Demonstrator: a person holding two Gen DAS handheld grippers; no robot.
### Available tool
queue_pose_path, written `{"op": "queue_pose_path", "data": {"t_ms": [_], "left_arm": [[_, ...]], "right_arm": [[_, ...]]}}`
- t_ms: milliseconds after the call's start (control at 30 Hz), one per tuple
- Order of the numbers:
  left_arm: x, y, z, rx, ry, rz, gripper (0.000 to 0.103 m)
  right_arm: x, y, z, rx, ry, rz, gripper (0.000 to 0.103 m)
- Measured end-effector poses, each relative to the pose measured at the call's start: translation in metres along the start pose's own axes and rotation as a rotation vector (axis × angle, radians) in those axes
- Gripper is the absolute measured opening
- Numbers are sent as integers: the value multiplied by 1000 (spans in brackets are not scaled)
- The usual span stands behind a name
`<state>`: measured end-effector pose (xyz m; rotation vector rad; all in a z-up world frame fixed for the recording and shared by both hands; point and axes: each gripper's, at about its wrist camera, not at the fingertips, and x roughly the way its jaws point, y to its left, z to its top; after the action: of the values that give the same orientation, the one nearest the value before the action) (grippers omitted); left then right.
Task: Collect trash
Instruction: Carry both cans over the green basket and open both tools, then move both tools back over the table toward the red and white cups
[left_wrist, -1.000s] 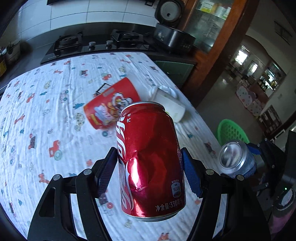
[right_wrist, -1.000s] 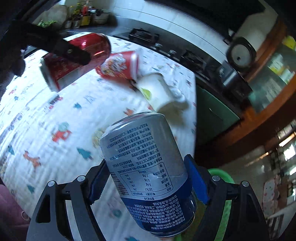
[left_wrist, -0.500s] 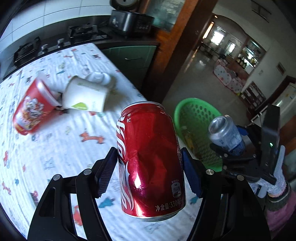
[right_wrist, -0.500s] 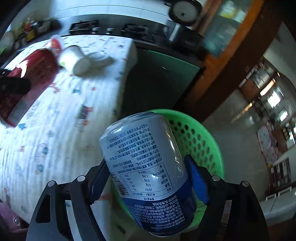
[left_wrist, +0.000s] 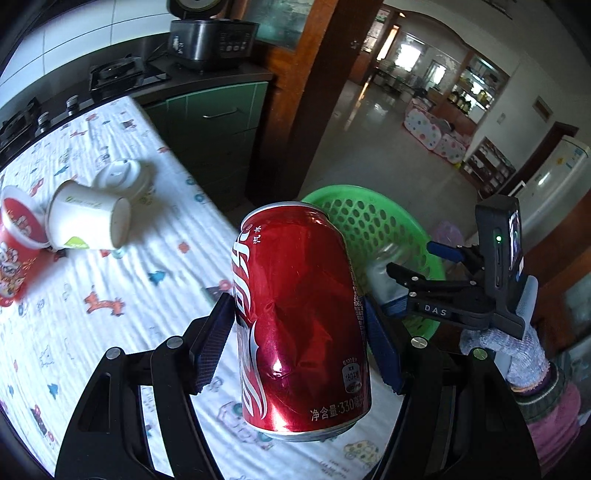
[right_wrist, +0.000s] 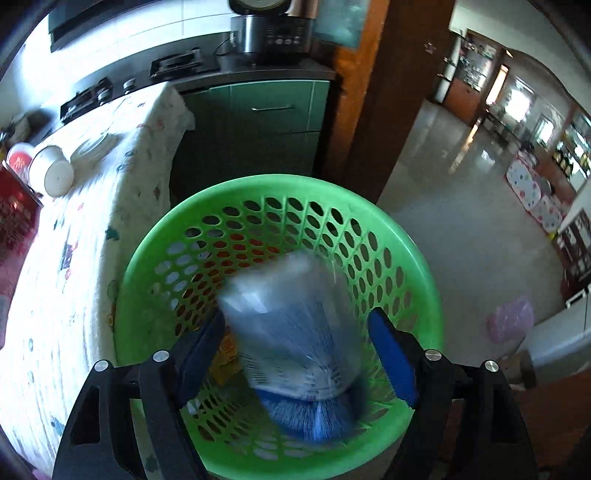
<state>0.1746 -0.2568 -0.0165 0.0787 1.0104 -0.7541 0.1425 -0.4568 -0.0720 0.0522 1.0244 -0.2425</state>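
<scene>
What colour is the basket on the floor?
Bright green. The basket, its wall full of holes, shows best in the right wrist view.

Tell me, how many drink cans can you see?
2. A red can sits gripped in the left gripper. A silver-blue can, blurred, is between the right gripper's opening jaws above the basket. Others may lie hidden inside.

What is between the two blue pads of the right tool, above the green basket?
A blurred silver-and-blue can sits between the right tool's opening pads, slipping toward the green basket below. The right wrist view shows this.
</scene>
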Motion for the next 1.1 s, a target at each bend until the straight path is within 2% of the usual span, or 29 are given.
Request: {"op": "queue_pose_path", "data": {"t_ms": [200, 533, 700, 833, 967, 1100], "left_arm": [[26, -24, 12, 27, 15, -19, 68], [72, -60, 20, 53, 64, -34, 69], [86, -67, 26, 41, 72, -43, 70], [89, -69, 23, 34, 61, -59, 81], [87, -60, 22, 27, 53, -56, 81], [68, -51, 17, 38, 10, -11, 81]], "right_arm": [[-11, -15, -8, 21, -26, -1, 81], [-63, -42, -37, 23, -119, -80, 82], [-79, -47, -48, 22, -143, -84, 82], [-84, -47, -55, 22, -146, -81, 82], [-85, -45, -58, 20, -144, -84, 82], [-90, -40, -57, 16, -152, -76, 82]]}}
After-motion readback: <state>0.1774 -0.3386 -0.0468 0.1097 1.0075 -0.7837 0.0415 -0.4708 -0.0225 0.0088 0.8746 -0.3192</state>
